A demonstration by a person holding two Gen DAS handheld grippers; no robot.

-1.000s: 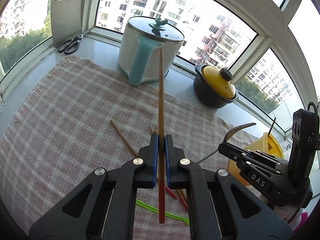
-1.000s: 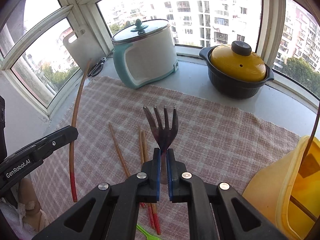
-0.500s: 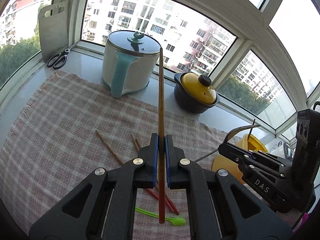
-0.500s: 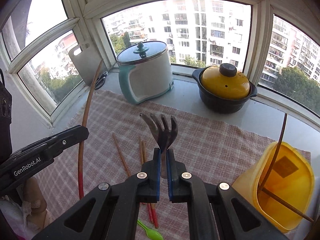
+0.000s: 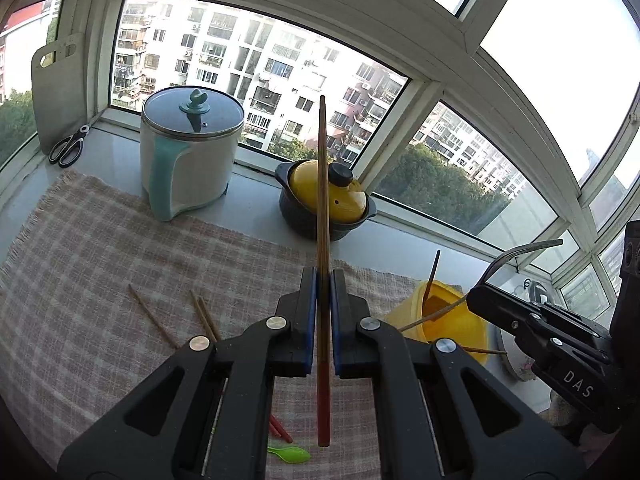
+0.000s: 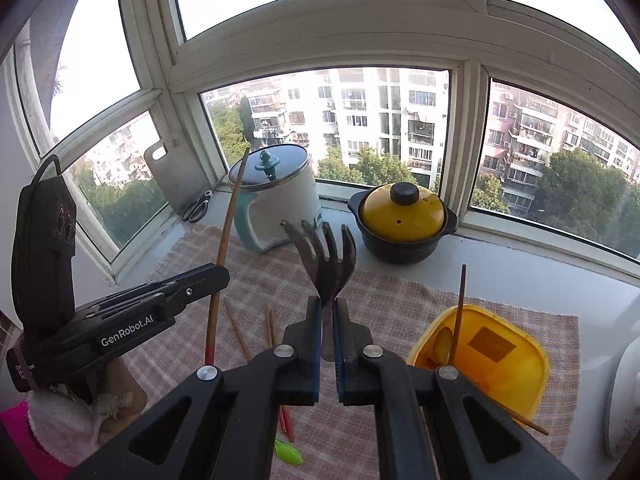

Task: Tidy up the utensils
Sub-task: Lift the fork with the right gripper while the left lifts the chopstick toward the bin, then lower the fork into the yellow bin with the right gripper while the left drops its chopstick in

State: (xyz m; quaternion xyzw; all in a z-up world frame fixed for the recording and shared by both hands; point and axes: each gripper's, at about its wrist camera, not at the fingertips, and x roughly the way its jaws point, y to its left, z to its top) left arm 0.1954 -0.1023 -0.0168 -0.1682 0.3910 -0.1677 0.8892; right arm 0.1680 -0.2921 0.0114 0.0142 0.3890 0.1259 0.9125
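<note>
My left gripper (image 5: 323, 280) is shut on a long wooden chopstick (image 5: 322, 208) with a red end, held upright above the checked cloth (image 5: 80, 272). It also shows in the right wrist view (image 6: 224, 252). My right gripper (image 6: 327, 308) is shut on a dark metal fork (image 6: 326, 256), tines up; the fork also shows in the left wrist view (image 5: 516, 250). A yellow container (image 6: 500, 352) with chopsticks and a spoon in it stands on the cloth at right. Several loose chopsticks (image 5: 154, 312) and a green plastic spoon (image 5: 292, 454) lie on the cloth.
A white and teal cooker (image 5: 188, 160), a dark pot with a yellow lid (image 5: 326, 200), scissors (image 5: 66, 148) and a cutting board (image 5: 56, 88) stand along the window sill. A white dish (image 6: 624, 392) sits at the far right edge.
Both grippers have risen and pulled back from the cloth, each keeping its utensil. The yellow container and the window have come further into view.
</note>
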